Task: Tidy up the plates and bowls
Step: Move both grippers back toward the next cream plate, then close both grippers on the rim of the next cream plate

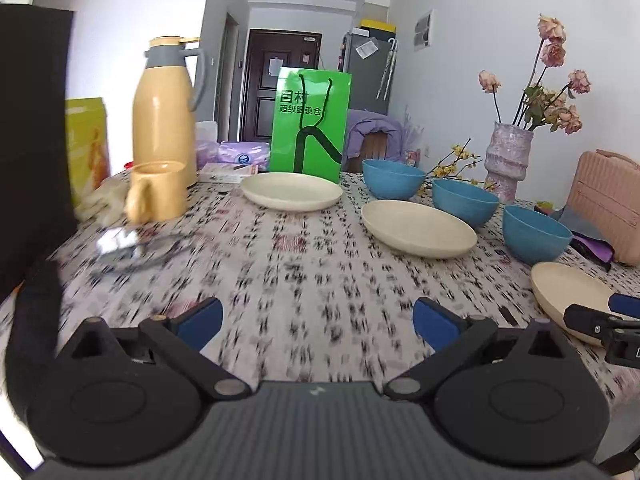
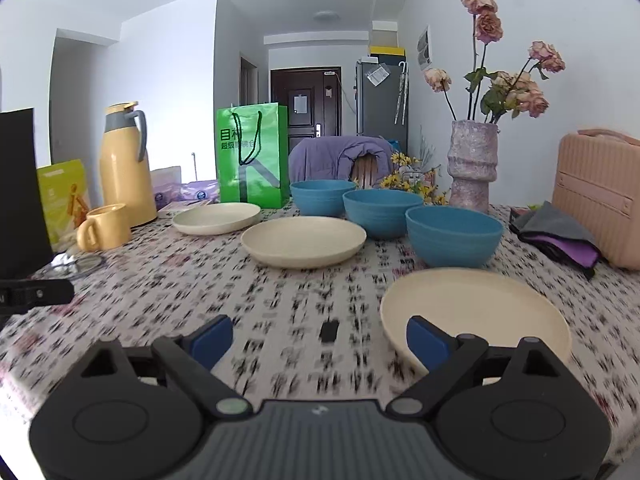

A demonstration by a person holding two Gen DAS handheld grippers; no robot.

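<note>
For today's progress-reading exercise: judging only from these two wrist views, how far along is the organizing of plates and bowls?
Nothing looks done: the three cream plates lie apart, and the three blue bowls stand separately, none stacked. In hand: nothing; the left gripper is open over bare tablecloth, and the right gripper is open beside the nearest plate. Left: probably gathering all six pieces.
</note>
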